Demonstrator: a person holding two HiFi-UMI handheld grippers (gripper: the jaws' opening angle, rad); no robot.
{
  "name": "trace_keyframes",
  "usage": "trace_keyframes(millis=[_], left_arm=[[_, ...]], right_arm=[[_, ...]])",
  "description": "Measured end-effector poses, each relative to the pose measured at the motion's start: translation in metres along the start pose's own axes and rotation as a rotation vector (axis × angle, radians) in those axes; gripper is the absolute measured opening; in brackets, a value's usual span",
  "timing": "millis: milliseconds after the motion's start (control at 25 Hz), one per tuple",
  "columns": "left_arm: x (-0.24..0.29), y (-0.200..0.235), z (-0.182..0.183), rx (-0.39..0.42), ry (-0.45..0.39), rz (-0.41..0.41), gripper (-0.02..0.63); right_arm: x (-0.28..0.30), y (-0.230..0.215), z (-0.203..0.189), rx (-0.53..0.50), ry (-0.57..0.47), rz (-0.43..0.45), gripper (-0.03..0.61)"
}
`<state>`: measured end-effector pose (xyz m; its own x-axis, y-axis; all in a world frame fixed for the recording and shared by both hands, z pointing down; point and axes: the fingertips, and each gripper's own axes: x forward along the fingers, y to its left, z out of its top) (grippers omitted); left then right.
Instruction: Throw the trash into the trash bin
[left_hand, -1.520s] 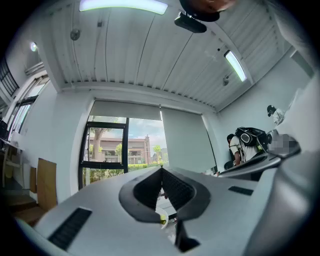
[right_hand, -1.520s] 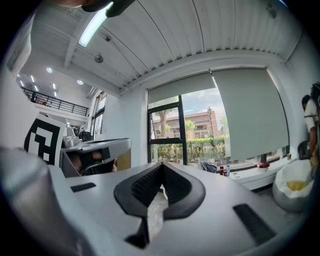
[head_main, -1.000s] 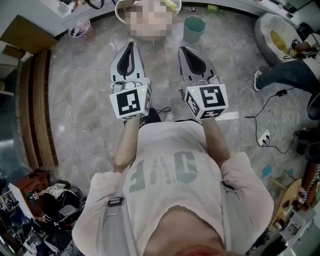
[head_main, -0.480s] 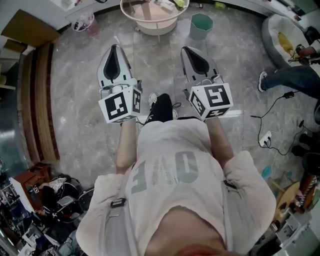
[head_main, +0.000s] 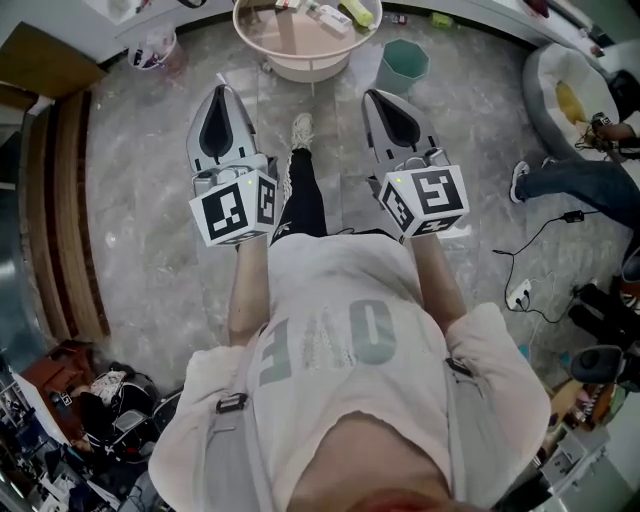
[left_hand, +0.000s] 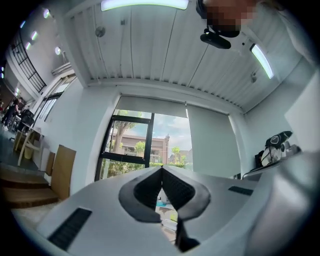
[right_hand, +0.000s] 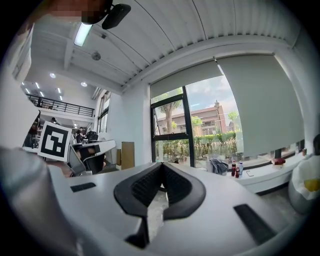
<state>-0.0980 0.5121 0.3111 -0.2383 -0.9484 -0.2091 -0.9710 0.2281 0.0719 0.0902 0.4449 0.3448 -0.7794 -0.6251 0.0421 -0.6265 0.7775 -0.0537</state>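
Head view: I hold L gripper (head_main: 222, 92) and R gripper (head_main: 377, 97) side by side above the floor. Both have jaws closed tip to tip, nothing between them. Teal trash bin (head_main: 403, 66) stands on the floor just beyond R gripper, beside a round table (head_main: 300, 72). Trash (head_main: 330, 15) lies on the table top, apart from both grippers.

Both grippers are held side by side ahead of the torso. The left gripper (head_main: 222, 108) is closed and empty; the right gripper (head_main: 385, 108) is likewise closed and empty.
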Motion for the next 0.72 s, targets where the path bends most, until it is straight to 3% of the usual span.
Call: trace_keyframes(millis=[240,480,720], left_arm=[[0.147,0.032,-0.061,-0.047,0.052,-0.074,0.012],[0.313,0.063,-0.056,-0.048,0.024,-0.218,0.012],[0.409,0.079,-0.064,-0.061,0.024,-0.28,0.012]], right_arm=[[0.125,-0.061,-0.01,0.003,0.054,-0.076,0.014],[0.279,-0.112,0.025,-0.001,0.076,-0.143,0.014],[0.367,-0.147,0.036,0.012,0.095,-0.207,0.014]])
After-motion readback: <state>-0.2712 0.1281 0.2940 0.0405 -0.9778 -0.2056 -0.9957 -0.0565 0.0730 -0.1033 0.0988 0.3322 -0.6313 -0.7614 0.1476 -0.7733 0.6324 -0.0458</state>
